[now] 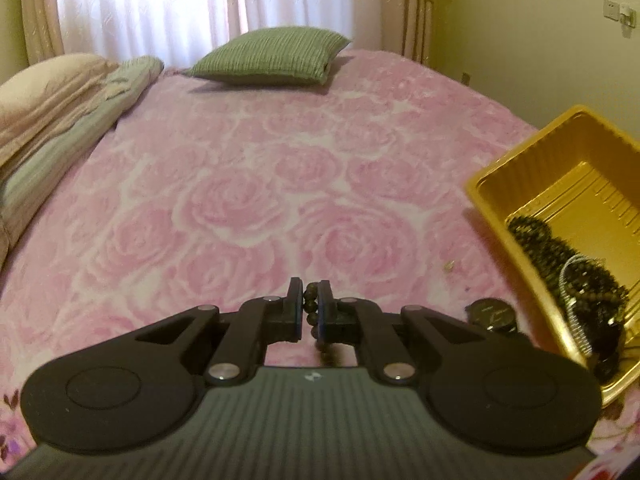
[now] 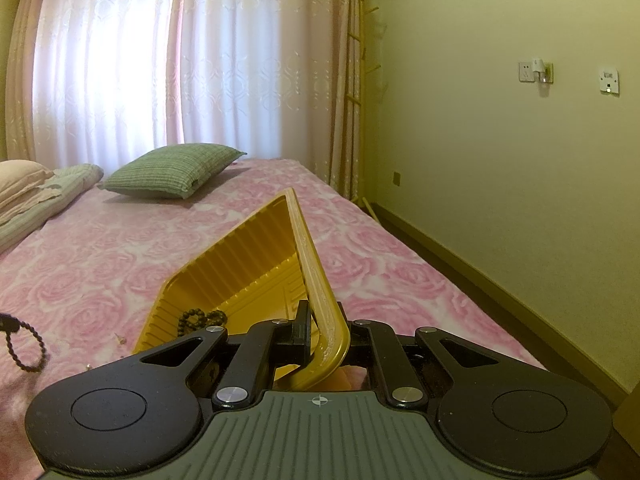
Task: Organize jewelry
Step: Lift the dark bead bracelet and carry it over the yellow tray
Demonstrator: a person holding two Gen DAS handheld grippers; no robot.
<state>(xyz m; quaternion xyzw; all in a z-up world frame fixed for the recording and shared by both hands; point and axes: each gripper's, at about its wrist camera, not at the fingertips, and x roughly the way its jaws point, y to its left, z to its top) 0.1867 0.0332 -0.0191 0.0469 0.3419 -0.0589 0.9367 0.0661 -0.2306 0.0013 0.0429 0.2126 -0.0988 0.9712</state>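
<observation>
My left gripper (image 1: 311, 305) is shut on a dark bead bracelet (image 1: 310, 312), which hangs between its pads above the pink rose bedspread (image 1: 240, 200). The same bracelet (image 2: 24, 344) dangles at the left edge of the right wrist view. A gold plastic tray (image 1: 500, 184) sits tilted to the right, holding several dark bead strands (image 1: 560, 256) and a silvery coil bangle (image 1: 570, 300). A black watch (image 1: 490, 314) lies on the bed beside the tray. My right gripper (image 2: 326, 332) is shut on the near rim of the gold tray (image 2: 312, 272), tipping it up; beads (image 2: 196, 320) lie inside.
A green pillow (image 1: 272, 56) lies at the far end of the bed, folded bedding (image 1: 60, 112) along the left side. The bed's right edge drops to a floor strip beside the wall (image 2: 500, 180). A small speck (image 1: 449, 266) lies on the bedspread near the tray.
</observation>
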